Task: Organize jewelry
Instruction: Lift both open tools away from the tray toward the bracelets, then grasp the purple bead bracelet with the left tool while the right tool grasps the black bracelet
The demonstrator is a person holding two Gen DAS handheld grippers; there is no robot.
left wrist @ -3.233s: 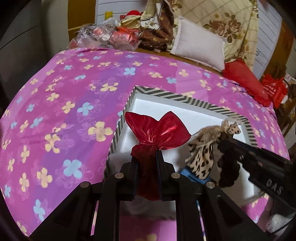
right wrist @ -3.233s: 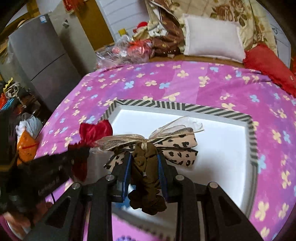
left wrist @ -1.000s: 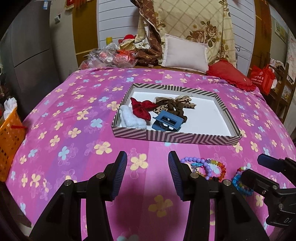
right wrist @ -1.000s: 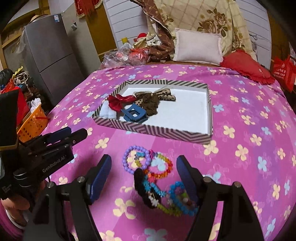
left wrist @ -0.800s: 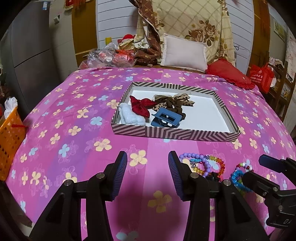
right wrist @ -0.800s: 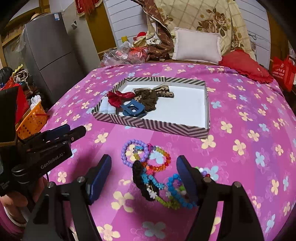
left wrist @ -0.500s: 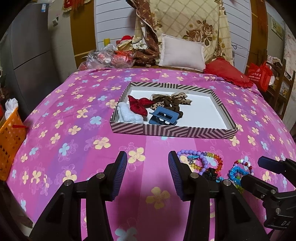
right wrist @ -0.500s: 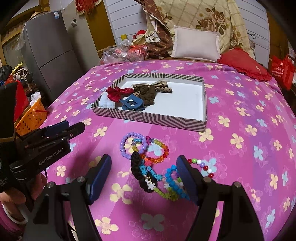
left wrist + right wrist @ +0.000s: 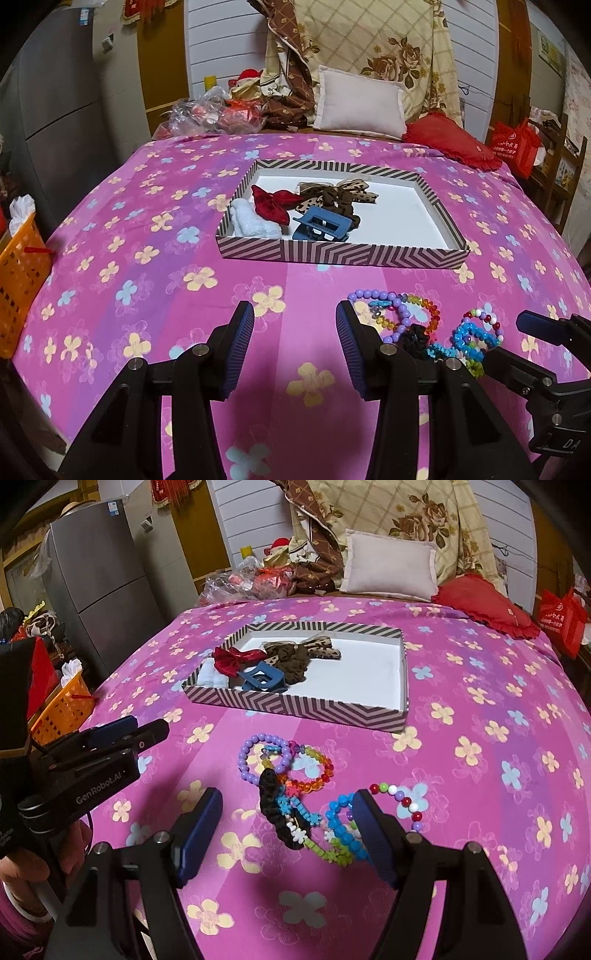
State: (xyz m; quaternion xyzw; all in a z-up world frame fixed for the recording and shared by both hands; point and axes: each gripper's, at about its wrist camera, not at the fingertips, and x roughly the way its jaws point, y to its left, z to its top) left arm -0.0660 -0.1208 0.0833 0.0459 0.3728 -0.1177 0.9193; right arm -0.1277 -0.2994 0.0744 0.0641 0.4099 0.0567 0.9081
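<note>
A striped box (image 9: 340, 254) (image 9: 295, 706) with a white floor lies on the pink flowered bedspread. Inside it are a red bow (image 9: 271, 205) (image 9: 232, 659), a leopard-print bow (image 9: 334, 194) (image 9: 299, 651), a blue claw clip (image 9: 320, 223) (image 9: 262, 681) and a pale fluffy scrunchie (image 9: 253, 223). In front of the box lies a heap of bead bracelets (image 9: 424, 326) (image 9: 295, 786) with a black scrunchie (image 9: 271, 805). My left gripper (image 9: 294, 345) is open over bare cloth, left of the heap. My right gripper (image 9: 288, 830) is open, just short of the heap, which shows between its fingers.
An orange basket (image 9: 18, 273) (image 9: 62, 705) stands off the bed's left edge beside a grey fridge (image 9: 99, 587). Pillows (image 9: 360, 105), a red cushion (image 9: 448, 144) and a plastic bag (image 9: 207, 116) crowd the head of the bed. A hand (image 9: 48, 853) holds the left gripper.
Both grippers let go of the bows, which now lie in the box, and drew back toward the near side. Over the last second the views hardly shifted.
</note>
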